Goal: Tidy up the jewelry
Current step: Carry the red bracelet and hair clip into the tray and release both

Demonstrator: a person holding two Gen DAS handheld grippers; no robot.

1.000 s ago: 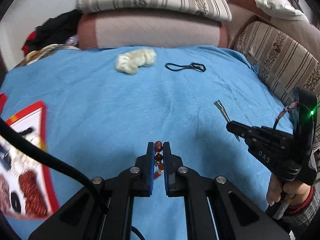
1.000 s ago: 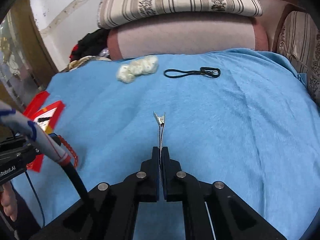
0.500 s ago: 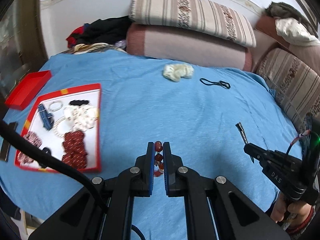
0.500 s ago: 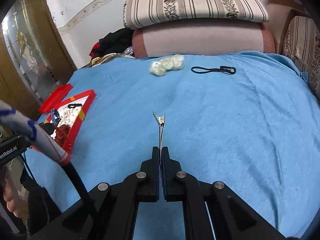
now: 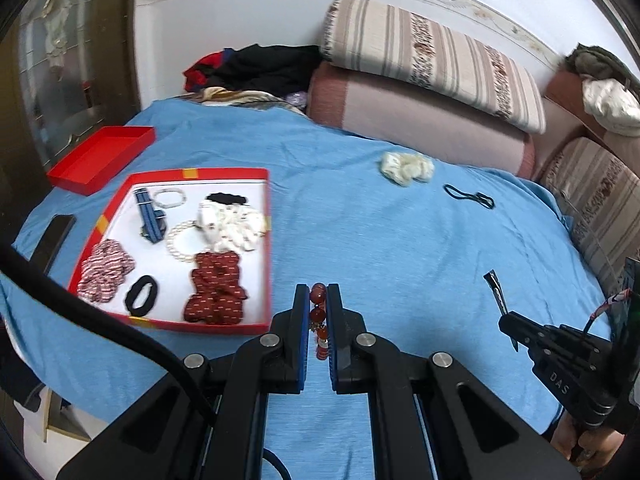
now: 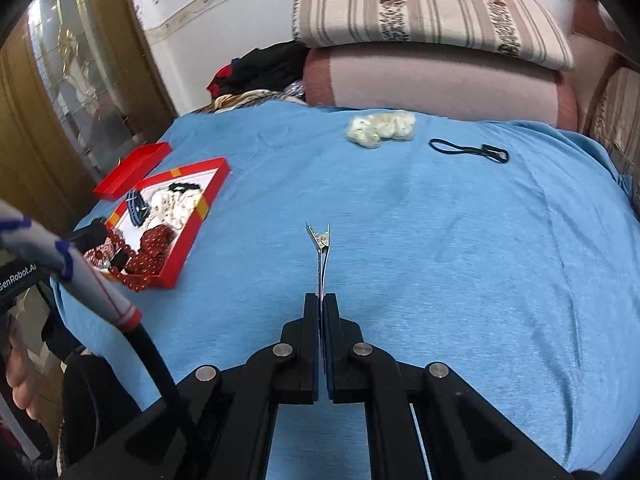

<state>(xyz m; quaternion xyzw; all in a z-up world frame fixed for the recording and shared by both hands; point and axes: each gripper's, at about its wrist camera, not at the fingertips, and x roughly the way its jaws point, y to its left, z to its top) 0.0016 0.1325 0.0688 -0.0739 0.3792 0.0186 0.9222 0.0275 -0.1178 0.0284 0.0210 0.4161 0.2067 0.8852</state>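
My left gripper (image 5: 318, 294) is shut on a red bead bracelet (image 5: 319, 312), held above the blue bedspread just right of the red tray (image 5: 264, 248). The tray holds pearls, scrunchies, a blue strap and a black hair tie. My right gripper (image 6: 321, 300) is shut on a silver hair clip (image 6: 322, 256) that sticks forward; it also shows in the left wrist view (image 5: 496, 292). The tray (image 6: 198, 220) lies at the left in the right wrist view, with the bracelet (image 6: 132, 256) hanging over it.
A white scrunchie (image 5: 406, 166) and a black cord (image 5: 470, 196) lie far back on the bed. A red lid (image 5: 100, 156) sits behind the tray. A dark phone (image 5: 52, 240) lies left of the tray. Striped cushions (image 5: 432, 60) line the back.
Both grippers rose and pulled back with their loads. The left one swung left, so the red tray came fully into view. The grips are unchanged.
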